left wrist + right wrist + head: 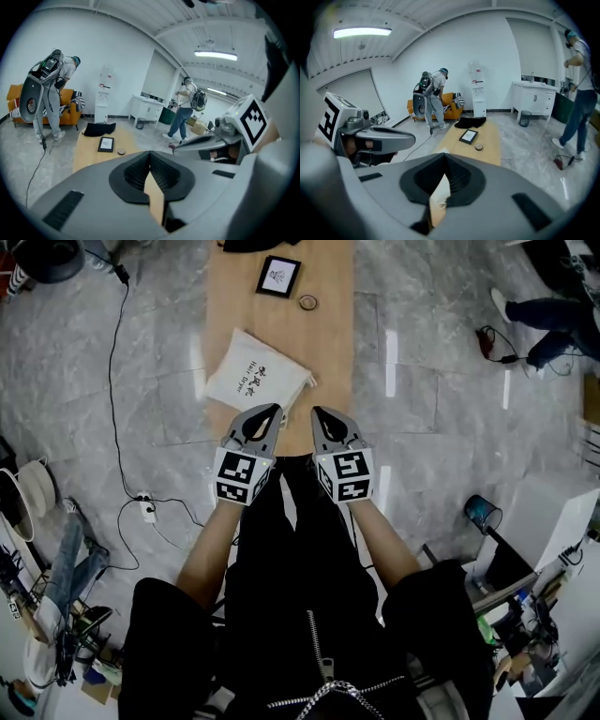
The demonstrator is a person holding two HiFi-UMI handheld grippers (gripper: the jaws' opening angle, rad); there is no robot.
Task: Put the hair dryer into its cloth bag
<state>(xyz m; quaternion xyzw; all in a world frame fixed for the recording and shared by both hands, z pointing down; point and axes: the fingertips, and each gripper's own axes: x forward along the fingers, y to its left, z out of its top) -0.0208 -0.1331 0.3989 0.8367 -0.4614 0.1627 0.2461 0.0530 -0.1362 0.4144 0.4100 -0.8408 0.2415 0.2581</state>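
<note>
A white cloth bag [255, 379] with dark print lies bulging on the near part of a long wooden table [330, 334]; no hair dryer shows outside it. My left gripper [275, 411] and right gripper [317, 412] hang side by side in the air over the table's near end, just short of the bag. Both are shut with nothing between the jaws. In the left gripper view the dark pads [161, 176] meet over bare wood. In the right gripper view the jaws are pressed together, and a strip of the white bag [440, 191] shows far below them.
Further along the table lie a black-framed picture [278, 277], a small round ring [307, 303] and a black cloth [272, 245]. A cable [114, 362] runs over the marble floor to a power strip [147, 509]. Two people [48, 93] [186, 112] stand at the far side of the room.
</note>
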